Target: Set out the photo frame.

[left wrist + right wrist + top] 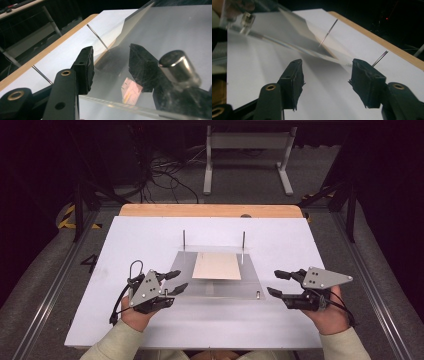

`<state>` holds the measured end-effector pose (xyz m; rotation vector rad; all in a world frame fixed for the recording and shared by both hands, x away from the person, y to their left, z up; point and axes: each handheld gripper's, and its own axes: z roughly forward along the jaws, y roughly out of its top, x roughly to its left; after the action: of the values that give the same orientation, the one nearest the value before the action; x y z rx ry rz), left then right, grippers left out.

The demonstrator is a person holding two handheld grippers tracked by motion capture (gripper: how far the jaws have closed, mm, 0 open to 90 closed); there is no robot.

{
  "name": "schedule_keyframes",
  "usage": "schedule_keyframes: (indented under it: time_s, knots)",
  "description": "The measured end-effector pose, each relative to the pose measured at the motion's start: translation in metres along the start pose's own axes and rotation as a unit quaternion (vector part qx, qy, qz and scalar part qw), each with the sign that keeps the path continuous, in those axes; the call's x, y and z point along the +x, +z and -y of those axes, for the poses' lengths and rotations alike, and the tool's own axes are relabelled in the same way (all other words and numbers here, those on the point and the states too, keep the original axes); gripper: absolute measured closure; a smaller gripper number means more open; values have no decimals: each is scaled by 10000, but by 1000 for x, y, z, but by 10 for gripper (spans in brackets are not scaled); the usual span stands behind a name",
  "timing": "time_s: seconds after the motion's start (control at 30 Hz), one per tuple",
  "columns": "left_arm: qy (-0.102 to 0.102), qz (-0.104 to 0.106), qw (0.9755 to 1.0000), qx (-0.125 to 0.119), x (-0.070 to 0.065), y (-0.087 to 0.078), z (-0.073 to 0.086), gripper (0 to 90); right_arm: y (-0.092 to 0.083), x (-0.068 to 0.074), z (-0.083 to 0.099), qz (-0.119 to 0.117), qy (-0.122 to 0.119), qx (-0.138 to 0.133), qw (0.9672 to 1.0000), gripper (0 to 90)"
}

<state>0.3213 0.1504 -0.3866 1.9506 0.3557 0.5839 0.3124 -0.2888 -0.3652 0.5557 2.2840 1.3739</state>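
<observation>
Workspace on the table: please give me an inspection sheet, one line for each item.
Surface: white board on a wooden table.
Job's things: clear acrylic sheet over a tan card; two thin upright rods; small metal peg.
Clutter: nothing seen.
Grippers: left gripper open, straddling the sheet's edge; right gripper open, apart from the sheet.
Cables: black cable on the left gripper.
Surroundings: floor cables, grey stand.

Right hand-held gripper [325, 82], jaws apart, hovered over the white worktop [262, 72] near a clear plate [287, 32].
</observation>
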Motion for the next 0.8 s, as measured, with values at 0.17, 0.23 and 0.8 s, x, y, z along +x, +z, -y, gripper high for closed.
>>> schedule_keyframes:
  time_s: [0.17,0.23,0.8]
  knots:
    - [-12,4,10000,-3,0,0,0,539,4,8,1,-31,-152,-28,9999,299]
    - [-18,9,10000,-6,0,0,0,539,8,10,0,-106,-188,-105,9997,289]
    - [-23,46,10000,-17,-1,1,-1,537,54,19,-12,-401,-721,-552,9951,368]
